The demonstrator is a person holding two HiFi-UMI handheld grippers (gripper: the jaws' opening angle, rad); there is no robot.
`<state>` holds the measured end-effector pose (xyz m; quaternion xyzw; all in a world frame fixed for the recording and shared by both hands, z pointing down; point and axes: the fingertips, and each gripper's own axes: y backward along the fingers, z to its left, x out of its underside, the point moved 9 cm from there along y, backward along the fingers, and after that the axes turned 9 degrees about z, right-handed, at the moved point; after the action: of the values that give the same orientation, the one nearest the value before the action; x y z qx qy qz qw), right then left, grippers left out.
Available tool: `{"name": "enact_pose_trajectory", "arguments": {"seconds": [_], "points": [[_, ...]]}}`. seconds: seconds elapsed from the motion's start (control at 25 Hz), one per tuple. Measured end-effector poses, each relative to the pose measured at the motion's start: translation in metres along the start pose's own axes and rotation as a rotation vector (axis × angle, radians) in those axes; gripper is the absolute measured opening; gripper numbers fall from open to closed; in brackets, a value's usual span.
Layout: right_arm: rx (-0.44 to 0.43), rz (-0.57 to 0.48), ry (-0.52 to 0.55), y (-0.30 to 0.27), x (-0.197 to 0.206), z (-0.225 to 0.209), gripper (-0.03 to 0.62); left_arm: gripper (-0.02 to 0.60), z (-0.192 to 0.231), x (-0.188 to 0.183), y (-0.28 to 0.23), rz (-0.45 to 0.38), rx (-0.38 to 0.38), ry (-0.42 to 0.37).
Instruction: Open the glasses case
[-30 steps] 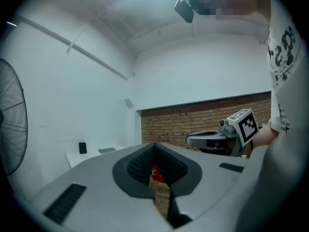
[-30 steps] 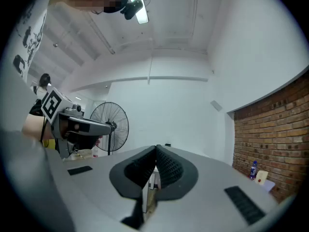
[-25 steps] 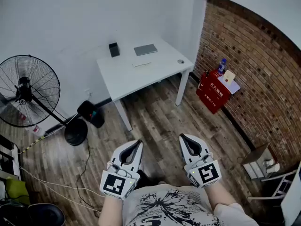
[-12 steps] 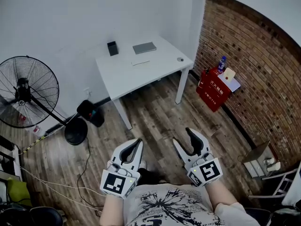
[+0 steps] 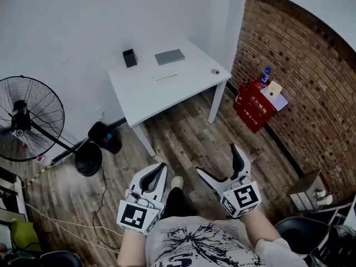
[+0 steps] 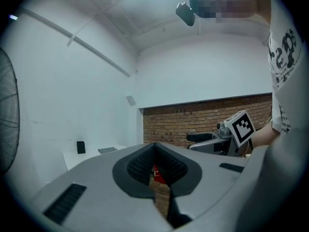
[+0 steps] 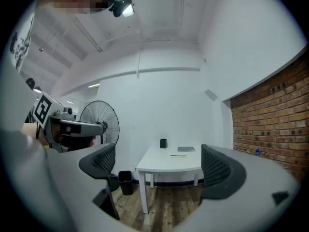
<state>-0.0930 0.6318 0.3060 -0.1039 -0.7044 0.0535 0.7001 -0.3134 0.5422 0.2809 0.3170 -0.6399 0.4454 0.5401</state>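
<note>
A white table [image 5: 144, 93] stands against the far wall, well ahead of both grippers. On it lie a pale oblong thing [image 5: 166, 76] that may be the glasses case, a grey flat slab [image 5: 169, 56], a black box [image 5: 129, 57] and a small round item [image 5: 214, 71]. My left gripper [image 5: 158, 171] is held level above the wood floor, jaws shut and empty; in the left gripper view [image 6: 154, 151] its pads meet. My right gripper [image 5: 218, 160] hangs beside it with its jaws opening wide and nothing between them; the right gripper view [image 7: 159, 170] shows the table [image 7: 169, 166] through the gap.
A standing fan [image 5: 25, 118] is at the left, with a black bin [image 5: 105, 137] by the table leg. A red box [image 5: 253, 104] leans on the brick wall [image 5: 300, 82] at the right. Cables [image 5: 67, 221] run over the floor; a dark chair [image 5: 295, 232] sits at lower right.
The right gripper's jaws have swung from shut to wide open. Both grippers have moved forward towards the table, and a shoe now shows between them.
</note>
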Motion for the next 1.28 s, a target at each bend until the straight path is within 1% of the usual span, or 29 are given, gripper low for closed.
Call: {"name": "enact_pose_trajectory", "arguments": {"seconds": [0.24, 0.48, 0.72, 0.92, 1.0, 1.08, 1.16, 1.28], "points": [[0.049, 0.041, -0.021, -0.083, -0.010, -0.032, 0.555, 0.014, 0.076, -0.002, -0.069, 0.011, 0.049, 0.020], [0.068, 0.049, -0.004, -0.183, -0.046, -0.058, 0.555, 0.014, 0.174, -0.026, -0.132, -0.022, 0.068, 0.040], [0.092, 0.045, -0.004, -0.280, -0.073, -0.072, 0.555, 0.014, 0.264, -0.040, -0.176, -0.033, 0.092, 0.023], [0.085, 0.078, -0.026, -0.336, -0.080, -0.085, 0.543, 0.014, 0.309, -0.038, -0.204, -0.004, 0.079, 0.040], [0.076, 0.100, -0.058, -0.359, -0.081, -0.095, 0.521, 0.014, 0.323, -0.036, -0.217, 0.011, 0.073, 0.047], [0.060, 0.115, -0.086, -0.382, -0.080, -0.109, 0.515, 0.014, 0.337, -0.034, -0.232, 0.032, 0.055, 0.051], [0.046, 0.129, -0.080, -0.405, -0.079, -0.124, 0.515, 0.014, 0.349, -0.032, -0.249, 0.045, 0.029, 0.064], [0.010, 0.150, -0.042, -0.444, -0.078, -0.145, 0.515, 0.014, 0.368, -0.027, -0.275, 0.056, -0.015, 0.085]]}}
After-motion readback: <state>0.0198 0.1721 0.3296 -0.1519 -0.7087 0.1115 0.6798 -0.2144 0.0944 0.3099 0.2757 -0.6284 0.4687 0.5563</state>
